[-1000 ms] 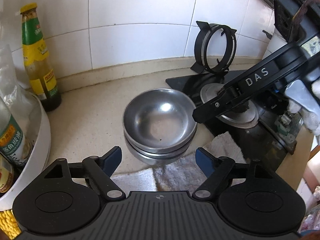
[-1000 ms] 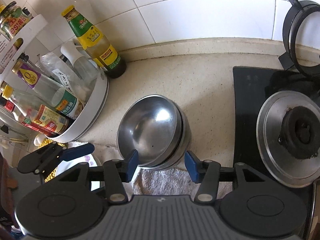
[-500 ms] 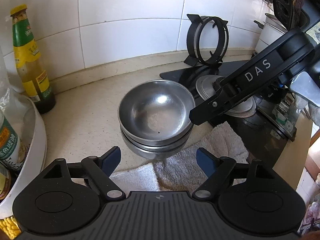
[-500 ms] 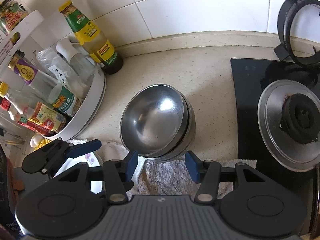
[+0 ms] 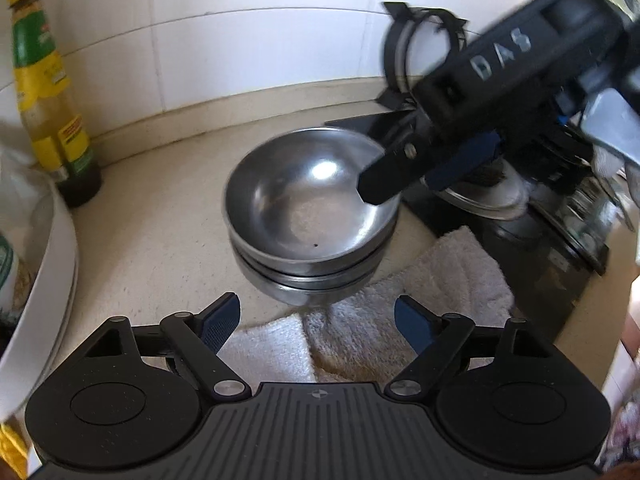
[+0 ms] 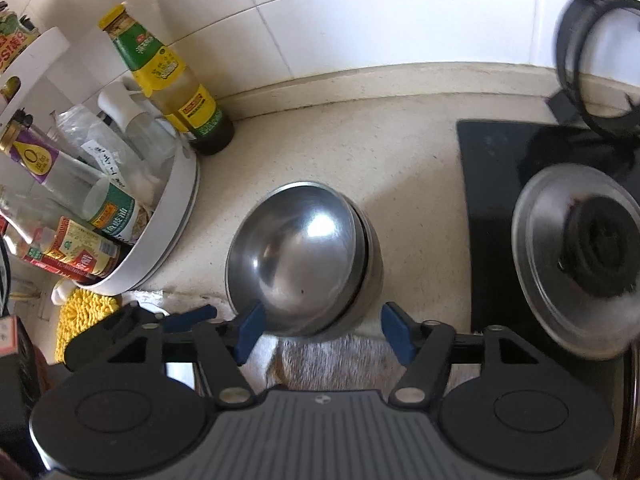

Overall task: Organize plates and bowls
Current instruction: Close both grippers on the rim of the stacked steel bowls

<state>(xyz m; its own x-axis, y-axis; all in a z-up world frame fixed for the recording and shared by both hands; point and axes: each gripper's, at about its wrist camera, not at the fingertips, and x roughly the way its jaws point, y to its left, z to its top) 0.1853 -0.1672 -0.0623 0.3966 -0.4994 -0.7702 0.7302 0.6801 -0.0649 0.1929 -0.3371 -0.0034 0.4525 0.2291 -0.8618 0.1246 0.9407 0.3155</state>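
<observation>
Right tongs [image 6: 318, 334] opening beside stacked steel bowls [image 6: 300, 256]; left tongs [image 5: 316, 326] wide

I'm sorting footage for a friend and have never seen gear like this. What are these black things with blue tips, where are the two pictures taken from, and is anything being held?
No machine moves here: a person holds a pair of tongs in each hand, and each carries a wide-angle camera looking along its two fingers. One picture comes from the left tongs, the other from the right tongs. The black arm marked DAS in the left picture is the right tongs seen from the side. On the counter sits a stack of steel bowls, partly on a white towel. Nearby stand a sauce bottle, a white rack of bottles and a stove burner. Nothing is held: the left tongs are open, and the right tongs' jaws are opening around the stack's near rim.
</observation>
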